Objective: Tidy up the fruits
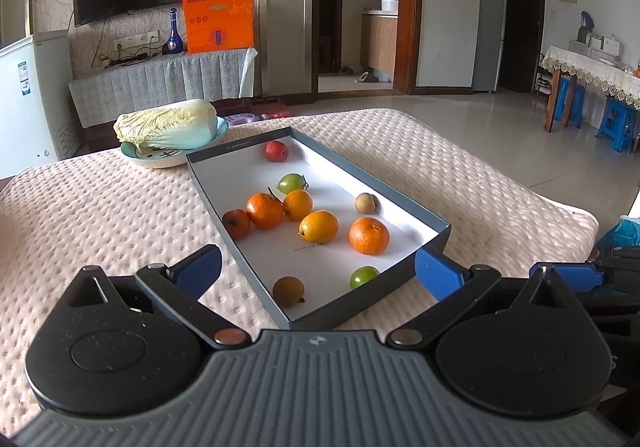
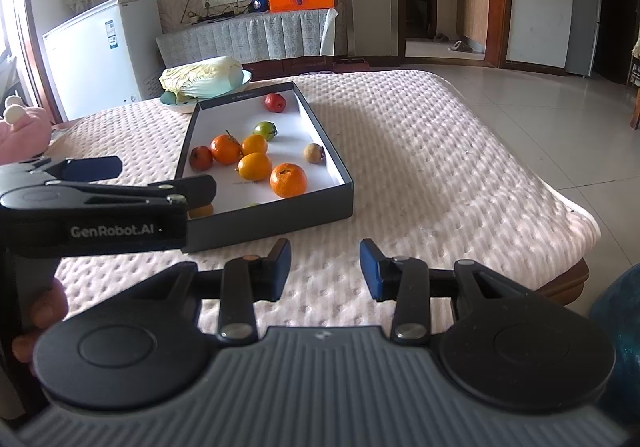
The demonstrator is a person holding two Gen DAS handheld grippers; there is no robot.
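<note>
A shallow dark box [image 1: 436,234] with a white inside lies on the padded table and holds several small fruits: oranges [image 1: 368,235], a yellow citrus [image 1: 318,226], green fruits [image 1: 363,276], red fruits [image 1: 276,151] and brown ones [image 1: 288,290]. My left gripper [image 1: 318,271] is open wide and empty, its fingers either side of the box's near corner. My right gripper [image 2: 325,267] is open and empty over bare cloth, in front of the box [image 2: 280,215]. The left gripper [image 2: 96,177] shows in the right wrist view beside the box.
A plate with a napa cabbage [image 1: 168,129] stands behind the box. The pink textured cloth [image 1: 100,207] covers the table; its edge drops off at the right [image 2: 576,231]. A pink soft toy [image 2: 22,131] sits at the far left.
</note>
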